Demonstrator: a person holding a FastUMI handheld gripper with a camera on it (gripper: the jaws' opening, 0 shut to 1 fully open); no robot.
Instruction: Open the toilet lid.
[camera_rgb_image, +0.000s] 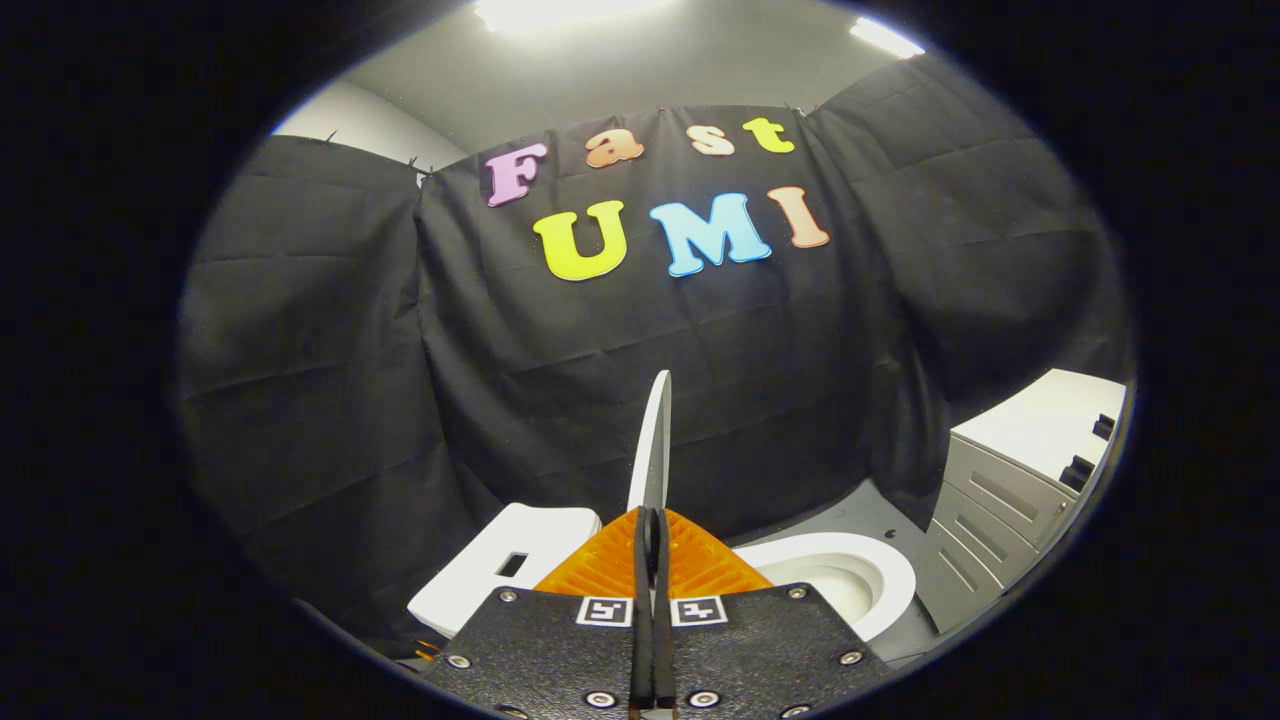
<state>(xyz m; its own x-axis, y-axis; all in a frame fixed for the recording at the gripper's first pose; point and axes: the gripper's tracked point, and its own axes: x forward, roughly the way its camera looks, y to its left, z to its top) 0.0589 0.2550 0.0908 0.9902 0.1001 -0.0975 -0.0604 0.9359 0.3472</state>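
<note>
A black cloth wall (330, 330) fills the background, draped in folds behind everything. Low to the right stands a grey drawer cabinet (990, 500) with a pale top, on a grey floor (860, 515).

Below the middle sits a white toilet. Its tank (500, 570) is on the left and the open bowl (850, 580) is on the right, its rim and hollow uncovered.

The toilet lid (652, 440) stands almost upright between tank and bowl, seen edge-on as a thin white blade rising just ahead of the fingers.

The gripper (651, 530) reaches up from below. Its two fingers are pressed together with the lid's edge pinched between them, so they appear clamped on the lid, though the exact contact is hard to make out.

Judged from this, the lid looks nearly fully raised. The main risk is letting go too soon: if the lid has not tipped past its balance point toward the tank, it could fall back and slam onto the bowl. The hold covers only a thin edge, so a twist of the wrist could make it slip. Pushing on too hard could knock the lid against the tank.
</note>
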